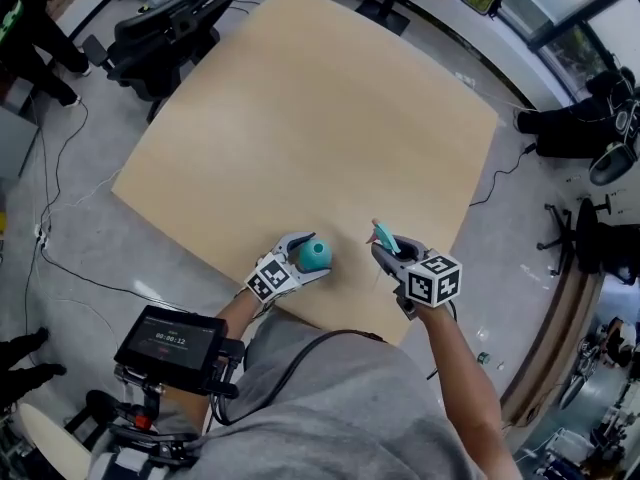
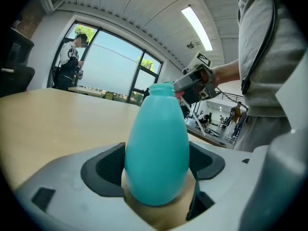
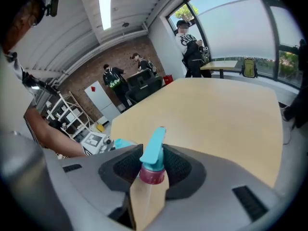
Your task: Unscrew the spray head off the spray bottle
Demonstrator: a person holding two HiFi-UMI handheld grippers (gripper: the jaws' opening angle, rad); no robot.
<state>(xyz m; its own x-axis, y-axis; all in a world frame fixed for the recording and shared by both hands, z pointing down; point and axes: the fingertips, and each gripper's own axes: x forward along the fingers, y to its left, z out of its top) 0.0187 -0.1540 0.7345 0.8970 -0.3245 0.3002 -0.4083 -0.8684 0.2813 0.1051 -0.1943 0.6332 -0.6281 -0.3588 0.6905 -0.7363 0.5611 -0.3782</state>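
Spray head (image 1: 384,236) already off, bottle and head held apart.
The left gripper (image 1: 300,258) clamps the teal spray bottle (image 1: 316,254) round its belly at the near edge of the counter (image 1: 300,118), keeping it upright and steady. The right gripper (image 1: 392,250) pinches the spray head at its maroon collar, trigger up, beside the bottle and clear of its neck. Unscrewing looks done; head likely just needs setting down.

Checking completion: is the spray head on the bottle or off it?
Off. The right hand-held gripper holds the spray head apart from the bottle, which sits bare-necked in the left hand-held gripper.
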